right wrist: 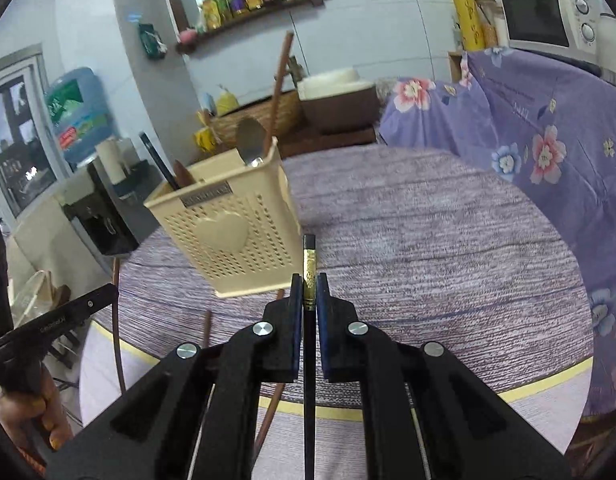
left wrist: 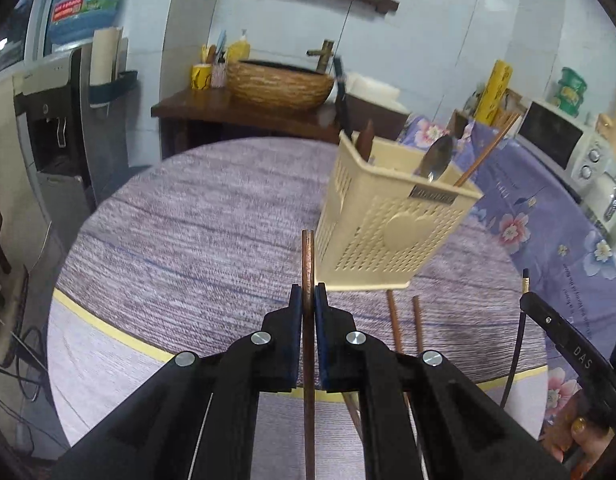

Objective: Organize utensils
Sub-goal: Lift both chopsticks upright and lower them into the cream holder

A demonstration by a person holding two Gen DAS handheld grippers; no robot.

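A cream perforated utensil basket point(left wrist: 388, 216) stands on the round purple table mat point(left wrist: 187, 248); it also shows in the right wrist view point(right wrist: 231, 228). It holds a metal spoon point(left wrist: 438, 158), a brown chopstick point(left wrist: 488, 152) and dark utensils. My left gripper point(left wrist: 308, 292) is shut on a brown chopstick point(left wrist: 308, 260), held upright in front of the basket. My right gripper point(right wrist: 309, 280) is shut on a black chopstick with a gold band point(right wrist: 309, 260), just right of the basket. Two brown chopsticks point(left wrist: 406, 324) lie on the mat by the basket's foot.
A table with a purple floral cloth point(right wrist: 540, 128) stands at the right with a white microwave point(right wrist: 548, 16) on it. A wooden counter with a woven basin point(left wrist: 279, 84) is behind. A water dispenser point(left wrist: 55, 120) stands at the left.
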